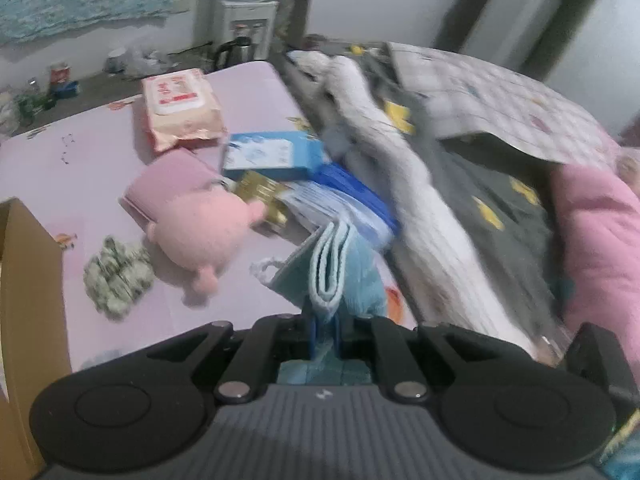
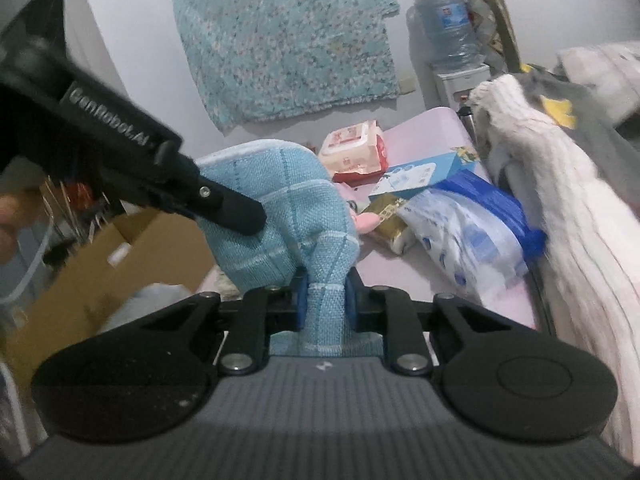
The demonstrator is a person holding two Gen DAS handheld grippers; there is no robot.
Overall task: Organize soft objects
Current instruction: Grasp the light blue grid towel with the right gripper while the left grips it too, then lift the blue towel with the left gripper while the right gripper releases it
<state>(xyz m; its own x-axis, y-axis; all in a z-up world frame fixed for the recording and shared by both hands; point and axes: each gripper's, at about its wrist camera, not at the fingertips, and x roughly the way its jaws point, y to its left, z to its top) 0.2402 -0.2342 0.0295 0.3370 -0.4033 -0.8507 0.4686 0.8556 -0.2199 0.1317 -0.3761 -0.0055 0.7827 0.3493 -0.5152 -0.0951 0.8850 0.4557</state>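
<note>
Left tool [image 1: 325,334] clamped on a folded edge of the light blue towel [image 1: 332,268]; right tool [image 2: 325,300] clamped on another bunched part of the same towel [image 2: 280,208], which is held up between the two above the pink sheet [image 1: 80,152]. Beyond it lie a pink plush toy [image 1: 200,232], wet-wipes pack [image 1: 180,108], blue box [image 1: 272,156]. Cardboard box [image 1: 28,272] at left.

A pale plain wall [image 2: 132,40] carries a speckled turquoise knitted cloth [image 2: 288,48]; a white water dispenser [image 2: 460,84] stands beyond the bed's far edge.
</note>
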